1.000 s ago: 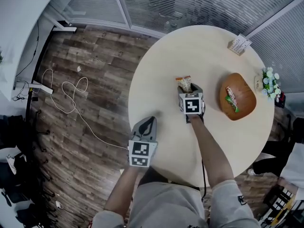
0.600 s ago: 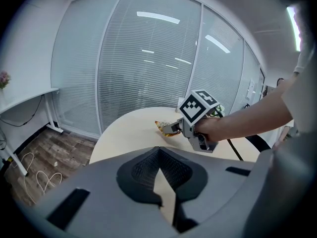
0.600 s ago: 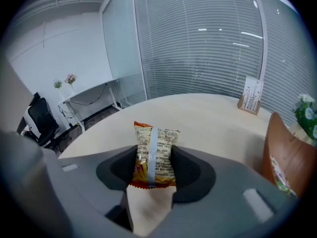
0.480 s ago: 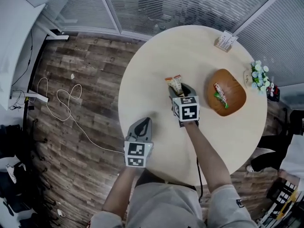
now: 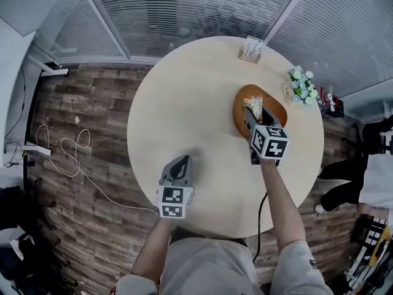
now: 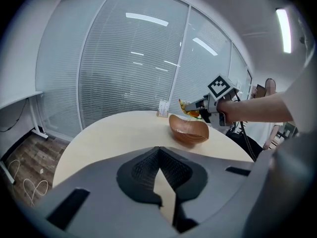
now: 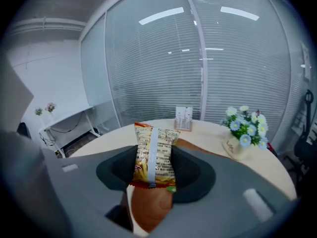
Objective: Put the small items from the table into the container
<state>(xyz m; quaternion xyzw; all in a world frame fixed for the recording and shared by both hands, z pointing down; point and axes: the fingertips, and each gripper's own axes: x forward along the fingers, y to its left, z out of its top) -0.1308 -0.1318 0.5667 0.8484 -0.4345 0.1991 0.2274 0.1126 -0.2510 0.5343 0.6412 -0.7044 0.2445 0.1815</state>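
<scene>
Round table [image 5: 184, 103], snack packet [image 7: 154, 155] above wooden bowl [image 6: 188, 132]

I see the brown wooden bowl [image 5: 240, 114] on the round beige table's [image 5: 184, 97] right side, yellow snack packet [image 5: 253, 107] above it, white card stand [image 5: 251, 49] behind, blue flower pot [image 5: 301, 83] beside.

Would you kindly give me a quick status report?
Right gripper shut on snack packet, above wooden bowl. Left gripper shut, empty. Nothing in the way.

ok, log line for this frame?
right gripper: shut on snack packet, above wooden bowl, not yet released | left gripper: shut, empty, over table edge
</scene>
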